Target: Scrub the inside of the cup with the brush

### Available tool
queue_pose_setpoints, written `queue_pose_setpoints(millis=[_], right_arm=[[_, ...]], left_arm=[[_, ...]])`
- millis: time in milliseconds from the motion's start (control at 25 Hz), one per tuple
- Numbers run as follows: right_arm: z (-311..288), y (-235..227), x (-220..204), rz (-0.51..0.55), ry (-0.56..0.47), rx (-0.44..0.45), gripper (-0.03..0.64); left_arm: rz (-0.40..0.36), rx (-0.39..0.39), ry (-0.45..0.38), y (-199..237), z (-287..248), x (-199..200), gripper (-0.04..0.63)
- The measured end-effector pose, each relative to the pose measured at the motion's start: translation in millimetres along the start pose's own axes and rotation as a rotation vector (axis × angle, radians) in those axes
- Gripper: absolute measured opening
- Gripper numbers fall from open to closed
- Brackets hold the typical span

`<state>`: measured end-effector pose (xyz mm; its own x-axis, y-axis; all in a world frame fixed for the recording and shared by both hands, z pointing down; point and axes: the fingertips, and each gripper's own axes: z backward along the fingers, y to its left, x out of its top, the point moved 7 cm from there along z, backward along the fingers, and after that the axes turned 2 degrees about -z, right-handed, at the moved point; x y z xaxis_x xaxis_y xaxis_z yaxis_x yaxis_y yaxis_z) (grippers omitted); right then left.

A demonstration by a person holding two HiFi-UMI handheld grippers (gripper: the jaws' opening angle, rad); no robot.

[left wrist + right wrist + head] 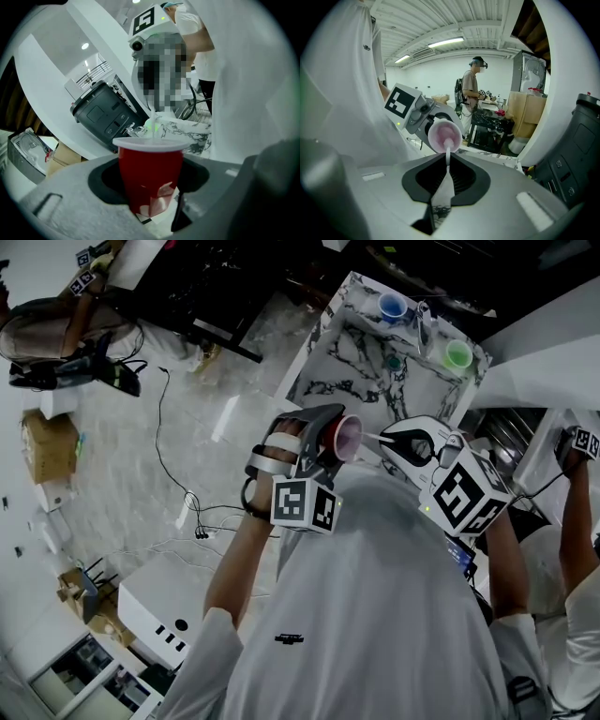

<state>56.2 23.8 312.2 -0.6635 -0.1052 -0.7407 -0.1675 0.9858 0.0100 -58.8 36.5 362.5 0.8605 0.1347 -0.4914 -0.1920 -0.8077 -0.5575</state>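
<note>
We hold the cup (347, 438) up in front of the chest, clear of the marbled counter (349, 371) beyond it, so both hands can work on it freely. The left tongs (328, 444) are clamped on its red wall, which steadies it against the push of the brush (373, 438). We carry the cup on its side: its long axis runs roughly level, with the mouth turned toward the right tongs (401, 443) and the base toward the left hand. The right tongs are closed on the thin white handle. The brush lies along that same axis, its head inside the pale interior. That lining-up, we judge, lets the head reach the bottom and the walls.
</note>
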Motion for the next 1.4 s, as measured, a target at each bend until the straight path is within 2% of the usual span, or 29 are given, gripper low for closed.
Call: queue_pose_setpoints(millis=[560,1160,1400], right_arm=[[-4,28,14,0.011,-0.024,0.043,0.028],[-8,14,33,0.034,-0.103,-0.047,0.028],[-13,5,24,0.044,-0.065,-0.072,0.028]], left_arm=[[0.018,-0.006,0.012,-2,-3,-6,0.259],[0.027,0.017,0.003,-2,2,-1,0.259],[0.027,0.025,0.007,-2,3,-1,0.259]])
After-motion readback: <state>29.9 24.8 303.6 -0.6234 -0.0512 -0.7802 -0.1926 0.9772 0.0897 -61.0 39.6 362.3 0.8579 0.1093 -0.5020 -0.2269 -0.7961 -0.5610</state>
